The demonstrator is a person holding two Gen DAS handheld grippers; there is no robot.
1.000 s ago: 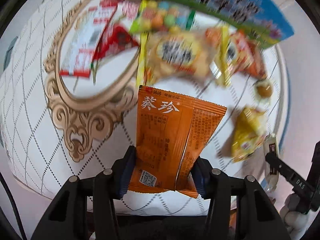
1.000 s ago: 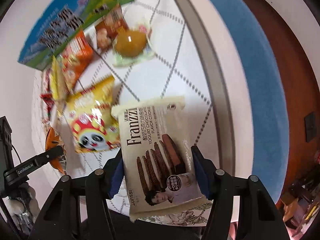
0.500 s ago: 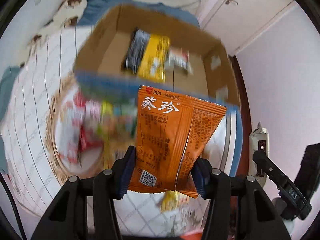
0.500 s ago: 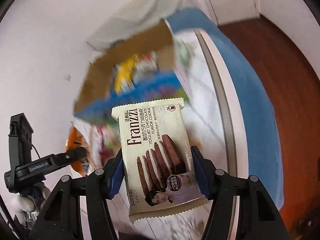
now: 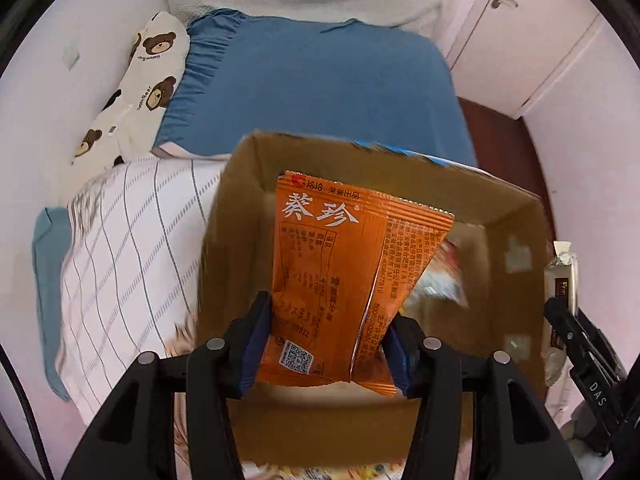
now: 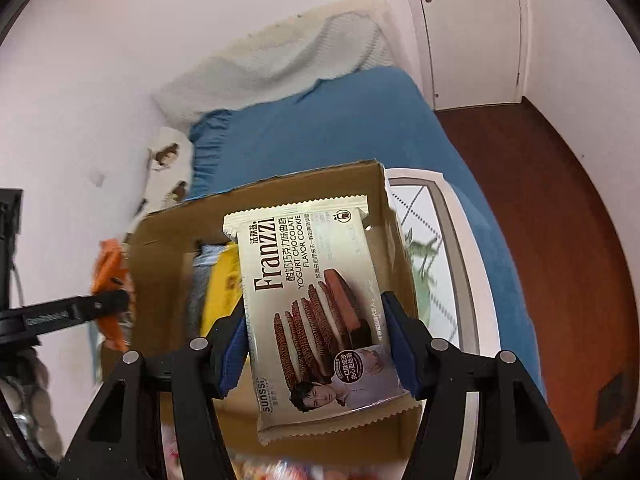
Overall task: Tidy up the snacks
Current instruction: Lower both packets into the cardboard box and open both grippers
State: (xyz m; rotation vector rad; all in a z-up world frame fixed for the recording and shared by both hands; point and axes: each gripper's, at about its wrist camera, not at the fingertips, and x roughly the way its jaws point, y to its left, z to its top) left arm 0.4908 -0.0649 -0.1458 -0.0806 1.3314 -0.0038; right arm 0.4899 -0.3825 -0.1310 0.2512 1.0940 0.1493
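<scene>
Orange and crinkly, the seed packet (image 5: 340,280) sits in the middle of the left view, pinched low down between the two blue pads of the left hand-held gripper (image 5: 326,344). The pads are closed in tight on its bottom part. It looks thin, soft and very light, and it bends in the middle, so a hold near the bottom edge seems right.

The right hand-held gripper (image 6: 316,344) is closed on the cookie pack (image 6: 316,304), which fills the middle of the right view. This pack looks flat and a bit stiffer, with shiny, slippery wrap. The cookies inside could break, I think, so a gentle squeeze on its two long sides is best.

Both packs hang over the open cardboard box (image 5: 240,220). A yellow bag (image 6: 224,280) already lies inside, at the left of the box. Behind the box, in the upper part of both views, is the blue bed (image 5: 320,88).
</scene>
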